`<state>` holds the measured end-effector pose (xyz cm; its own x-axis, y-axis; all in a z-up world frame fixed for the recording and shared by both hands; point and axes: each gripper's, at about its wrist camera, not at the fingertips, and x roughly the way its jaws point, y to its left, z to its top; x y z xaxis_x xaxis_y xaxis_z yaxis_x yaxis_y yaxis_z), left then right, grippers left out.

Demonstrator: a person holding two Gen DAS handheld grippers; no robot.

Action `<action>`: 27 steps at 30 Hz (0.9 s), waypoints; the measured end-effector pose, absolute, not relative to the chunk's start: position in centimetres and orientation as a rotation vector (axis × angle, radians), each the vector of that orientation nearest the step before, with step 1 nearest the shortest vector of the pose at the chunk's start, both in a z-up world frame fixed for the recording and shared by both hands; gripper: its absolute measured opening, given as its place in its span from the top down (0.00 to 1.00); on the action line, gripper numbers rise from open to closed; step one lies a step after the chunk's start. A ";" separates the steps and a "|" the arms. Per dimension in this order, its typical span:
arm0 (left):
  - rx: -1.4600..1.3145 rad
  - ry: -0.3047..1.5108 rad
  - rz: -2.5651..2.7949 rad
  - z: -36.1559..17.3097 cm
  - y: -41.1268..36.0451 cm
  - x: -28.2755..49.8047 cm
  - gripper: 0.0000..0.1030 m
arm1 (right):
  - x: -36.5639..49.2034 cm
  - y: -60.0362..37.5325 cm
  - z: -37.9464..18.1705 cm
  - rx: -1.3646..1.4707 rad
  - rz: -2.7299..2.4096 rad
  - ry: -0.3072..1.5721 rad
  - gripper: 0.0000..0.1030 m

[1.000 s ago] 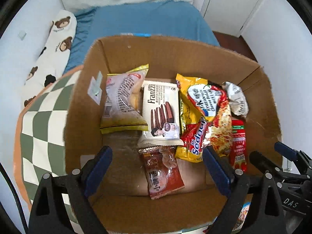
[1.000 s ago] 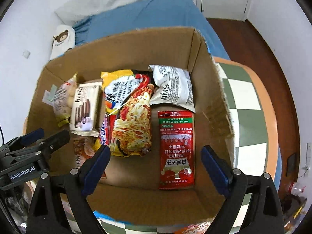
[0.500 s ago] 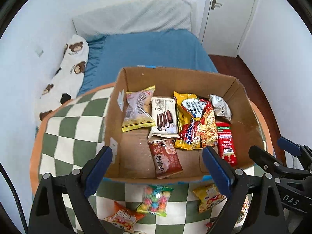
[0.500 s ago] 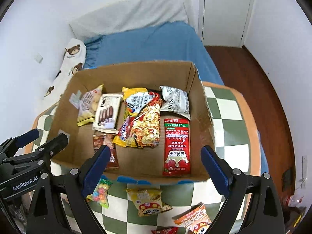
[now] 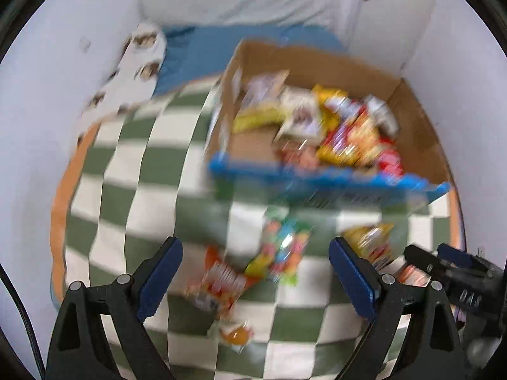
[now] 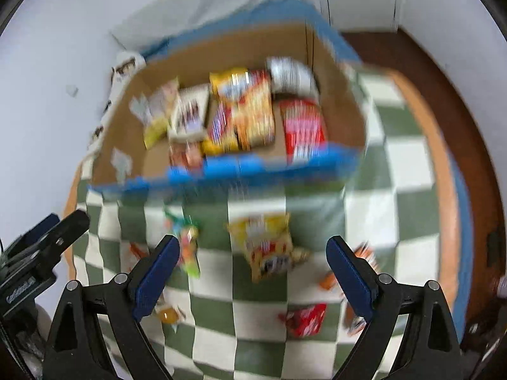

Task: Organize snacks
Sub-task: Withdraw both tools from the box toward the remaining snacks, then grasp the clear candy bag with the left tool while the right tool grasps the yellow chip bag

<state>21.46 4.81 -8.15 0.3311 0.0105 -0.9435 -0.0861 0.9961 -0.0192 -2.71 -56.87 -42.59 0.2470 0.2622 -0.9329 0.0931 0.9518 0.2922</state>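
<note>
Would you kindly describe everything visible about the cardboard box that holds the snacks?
The cardboard box is brown, open-topped and rectangular, with a blue strip along its near rim. It sits upright on the green-and-white checked cloth, at the far side, near the blue bed. Several snack packets lie flat inside, covering most of its floor. Pale tape scraps cling to its left wall. Neither gripper touches it. Motion blur hides finer detail.

One cardboard box (image 6: 345, 107); two tools, left (image 5: 255, 266) and right (image 6: 253, 262); six snack packets loose on the desk (image 6: 408, 164); the packets in the box are too blurred to count.

Home bedroom: blue-sheeted bed (image 5: 202, 53), bear-print pillow (image 5: 139, 60), door (image 5: 393, 9).
</note>
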 end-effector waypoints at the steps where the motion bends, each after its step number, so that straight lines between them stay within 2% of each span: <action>1: -0.086 1.263 0.072 -9.5 5.4 21.1 0.08 | -2.9 -56.6 -43.9 0.306 0.115 1.350 0.07; 5: -0.094 1.355 0.102 -13.9 6.4 20.4 0.08 | -2.6 -55.2 -48.0 0.253 0.117 1.417 0.07; 10: -0.037 1.384 0.024 -16.6 4.2 21.8 0.08 | -1.2 -53.7 -51.9 0.195 0.121 1.473 0.07; 11: -0.024 1.384 0.012 -17.0 3.6 22.2 0.08 | -1.0 -53.5 -52.5 0.181 0.120 1.481 0.11; 13: 0.020 1.393 -0.009 -17.9 2.4 23.4 0.08 | -1.0 -53.2 -53.3 0.143 0.115 1.491 0.27; 14: 0.041 1.403 -0.024 -18.4 1.7 24.1 0.08 | -1.0 -53.2 -53.6 0.128 0.111 1.494 0.32; 17: 0.099 1.437 -0.068 -20.2 0.0 25.7 0.08 | -1.6 -53.7 -53.7 0.147 0.124 1.500 0.35; 19: 0.129 1.445 -0.099 -21.1 -1.0 26.3 0.16 | -2.2 -54.3 -53.8 0.174 0.126 1.519 0.36; 21: 0.152 1.454 -0.102 -22.0 -1.6 26.5 0.52 | -2.8 -55.0 -54.0 0.209 0.118 1.546 0.36; 27: 0.096 1.479 -0.088 -22.1 -1.7 24.9 0.54 | -4.9 -56.8 -55.4 0.348 0.123 1.629 0.36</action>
<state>24.85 -1.67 -22.10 0.0897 -0.0004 -0.9960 0.1176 0.9930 0.0102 -4.86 -56.82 -55.43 -0.0518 0.2967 -0.9536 0.1497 0.9464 0.2863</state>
